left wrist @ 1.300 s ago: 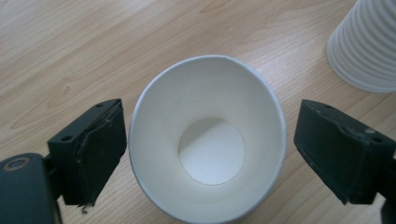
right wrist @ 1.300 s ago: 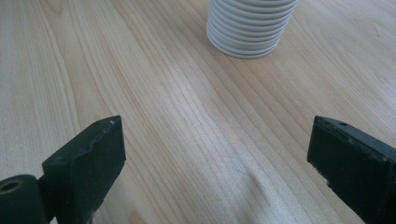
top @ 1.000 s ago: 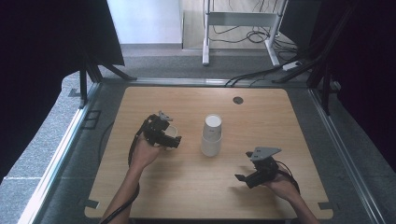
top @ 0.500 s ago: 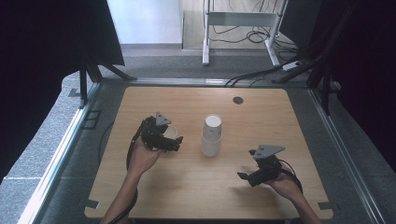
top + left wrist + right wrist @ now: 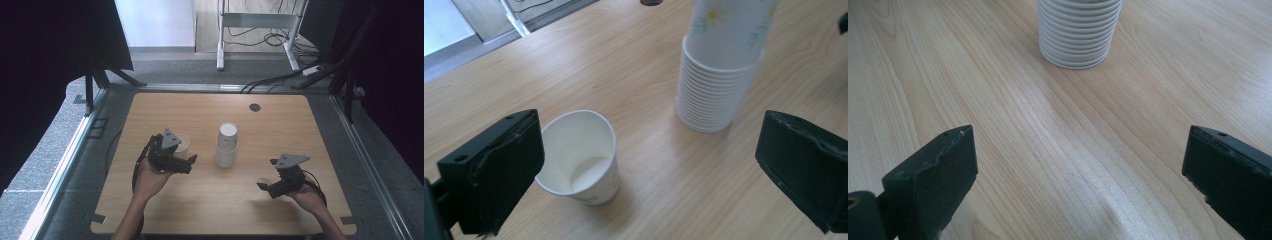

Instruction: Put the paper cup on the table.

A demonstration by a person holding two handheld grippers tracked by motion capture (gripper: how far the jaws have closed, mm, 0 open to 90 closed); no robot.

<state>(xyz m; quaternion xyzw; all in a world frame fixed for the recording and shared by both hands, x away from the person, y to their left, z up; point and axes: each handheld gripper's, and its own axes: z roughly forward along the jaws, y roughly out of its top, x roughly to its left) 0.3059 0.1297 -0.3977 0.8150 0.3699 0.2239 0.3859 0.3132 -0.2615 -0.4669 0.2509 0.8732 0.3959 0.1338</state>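
Note:
A single white paper cup [image 5: 183, 143] [image 5: 581, 156] stands upright and empty on the wooden table [image 5: 300, 130]. My left gripper [image 5: 188, 164] [image 5: 649, 150] is open just in front of it, with the cup close to its left jaw and free of both jaws. To the right, a tall stack of nested white paper cups [image 5: 226, 145] [image 5: 719, 70] [image 5: 1079, 31] stands mouth down. My right gripper [image 5: 266, 175] [image 5: 1075, 155] is open low over bare wood at the near right, pointing at the stack's base, with nothing between its jaws.
A round dark cable hole [image 5: 255, 107] sits near the table's far edge. Metal frame rails [image 5: 75, 145] run along the table's sides. A white desk leg with cables [image 5: 220, 35] stands on the floor beyond.
My left gripper has drawn back toward the person, and the single cup now stands uncovered beside it. My right gripper has shifted slightly nearer and to the right.

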